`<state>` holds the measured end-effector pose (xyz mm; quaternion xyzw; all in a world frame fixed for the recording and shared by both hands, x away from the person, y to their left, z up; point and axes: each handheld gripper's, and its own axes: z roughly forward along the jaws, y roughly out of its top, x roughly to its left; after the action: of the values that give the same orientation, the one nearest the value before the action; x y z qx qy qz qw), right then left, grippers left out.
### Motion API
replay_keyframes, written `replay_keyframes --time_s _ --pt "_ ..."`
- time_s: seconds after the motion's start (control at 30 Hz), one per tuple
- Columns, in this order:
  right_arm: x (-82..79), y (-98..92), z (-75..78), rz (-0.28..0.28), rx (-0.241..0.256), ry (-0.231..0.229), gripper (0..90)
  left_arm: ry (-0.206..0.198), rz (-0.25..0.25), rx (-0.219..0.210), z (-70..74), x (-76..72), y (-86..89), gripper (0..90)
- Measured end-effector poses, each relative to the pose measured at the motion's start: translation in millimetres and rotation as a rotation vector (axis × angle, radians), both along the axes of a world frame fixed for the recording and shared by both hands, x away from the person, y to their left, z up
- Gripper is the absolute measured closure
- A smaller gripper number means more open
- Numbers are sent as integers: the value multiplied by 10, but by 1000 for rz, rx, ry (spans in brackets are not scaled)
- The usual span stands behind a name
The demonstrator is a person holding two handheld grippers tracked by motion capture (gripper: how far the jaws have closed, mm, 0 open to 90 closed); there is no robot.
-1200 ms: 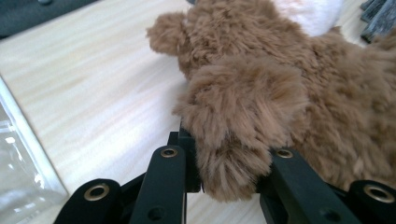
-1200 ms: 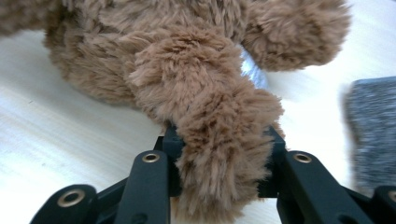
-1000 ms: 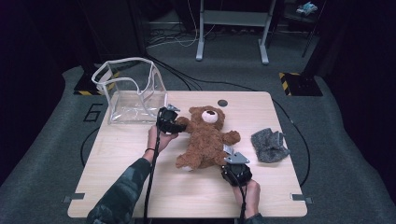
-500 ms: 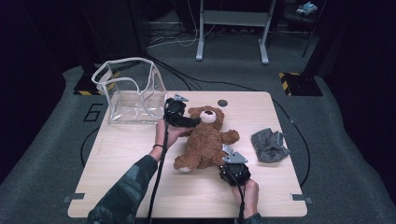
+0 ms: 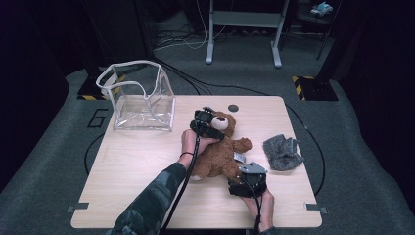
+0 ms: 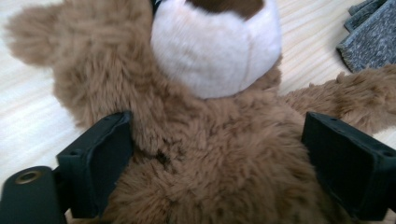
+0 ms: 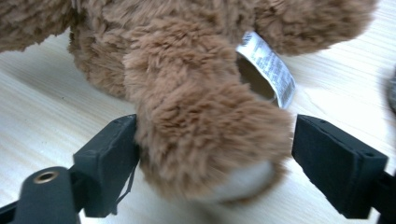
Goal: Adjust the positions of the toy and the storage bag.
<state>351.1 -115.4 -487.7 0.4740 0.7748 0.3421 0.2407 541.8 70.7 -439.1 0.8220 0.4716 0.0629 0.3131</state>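
A brown teddy bear [image 5: 221, 152] lies on its back in the middle of the wooden table [image 5: 137, 166]. My left gripper [image 5: 209, 125] hovers over its head and upper chest. In the left gripper view that gripper [image 6: 222, 163] is open, its jaws straddling the bear's body [image 6: 210, 177] just below the white muzzle [image 6: 217, 46]. My right gripper [image 5: 243, 180] sits at the bear's near leg. The right gripper [image 7: 215, 163] is open around the foot [image 7: 205, 140]; the left jaw touches fur and the right jaw stands apart. A white label [image 7: 268, 65] hangs by the leg.
A clear plastic bag [image 5: 142, 98] with white trim stands open at the table's back left. A grey cloth [image 5: 281, 152] lies right of the bear, also at the left gripper view's top right corner [image 6: 373, 32]. A small dark disc [image 5: 233, 107] sits near the far edge.
My left gripper has travelled right from beside the bear's head to over its head and chest. The right gripper has stayed at the bear's leg.
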Motion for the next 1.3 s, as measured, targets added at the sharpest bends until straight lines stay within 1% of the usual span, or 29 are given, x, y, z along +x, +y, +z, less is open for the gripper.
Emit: replay_keyframes --time_s 0.07,0.13,0.17,0.2,0.27,0.33,0.4,0.43,0.47,0.5,0.57,0.6,0.67,0.73,0.77,0.83,0.87,0.9,0.93,0.97,1.0,1.03,1.1,1.13,1.17,1.2,1.23,1.27,1.3 --pt "-47 -84 8 -3 17 -3 81 -2 3 1 -11 -2 -12 76" --pt "-95 -193 -1 -13 18 -5 37 5 -4 8 -17 7 -3 67" --pt "-161 -325 -29 -35 38 -4 25 12 -4 8 -23 13 3 51" --pt "-161 -325 -29 -35 38 -4 25 15 -3 4 -35 20 9 51" --pt "-218 -467 -72 -68 44 -2 20 28 -4 3 -55 37 17 32" --pt "-259 -601 -123 -117 49 11 20 28 -5 3 -61 47 8 19" --pt "-271 -739 -171 -153 49 23 20 27 -3 7 -64 47 -11 14" --pt "-272 -854 -203 -194 46 29 21 24 -4 10 -65 48 -20 9" --pt "-272 -854 -203 -194 46 29 21 23 -6 16 -68 51 -27 9" --pt "-259 -904 -216 -218 48 43 17 24 -6 23 -72 54 -37 7" --pt "-231 -999 -240 -255 44 49 18 36 -6 38 -99 64 -55 1" --pt "-214 -1036 -250 -263 38 58 17 30 2 43 -122 68 -75 0" --pt "-188 -1090 -270 -284 37 70 18 51 -1 55 -174 85 -93 0" --pt "-138 -1132 -308 -293 25 85 18 84 1 47 -242 102 -118 3" --pt "-138 -1132 -308 -293 25 85 18 100 -3 58 -262 111 -123 3" --pt "-111 -1160 -330 -301 17 93 19 122 -5 62 -308 126 -139 23" --pt "-102 -1168 -341 -307 21 99 19 124 -4 52 -324 131 -136 23" --pt "-95 -1188 -352 -304 8 100 20 134 -2 45 -336 138 -131 39" --pt "-87 -1192 -365 -313 13 102 20 146 -9 39 -345 148 -117 65" --pt "-78 -1197 -374 -316 9 106 16 148 3 20 -358 145 -106 100" --pt "-72 -1212 -382 -313 3 102 16 150 -10 14 -367 148 -85 140" --pt "-63 -1218 -385 -320 11 103 16 146 -6 14 -371 140 -76 179" --pt "-39 -1236 -390 -318 15 101 13 123 -20 3 -381 132 -45 260" --pt "-21 -1243 -402 -315 28 99 3 119 -12 -6 -381 119 -41 334" --pt "-15 -1245 -405 -316 30 102 0 106 -23 -12 -376 106 -15 365" --pt "-15 -1245 -405 -316 30 102 0 106 -23 -12 -376 106 -15 393" --pt "-6 -1252 -408 -311 30 99 0 95 -20 -18 -375 95 -10 393" --pt "-4 -1258 -410 -312 25 96 0 88 -22 -24 -367 86 -2 415" --pt "2 -1259 -413 -311 28 92 0 72 -32 -24 -359 77 11 436"
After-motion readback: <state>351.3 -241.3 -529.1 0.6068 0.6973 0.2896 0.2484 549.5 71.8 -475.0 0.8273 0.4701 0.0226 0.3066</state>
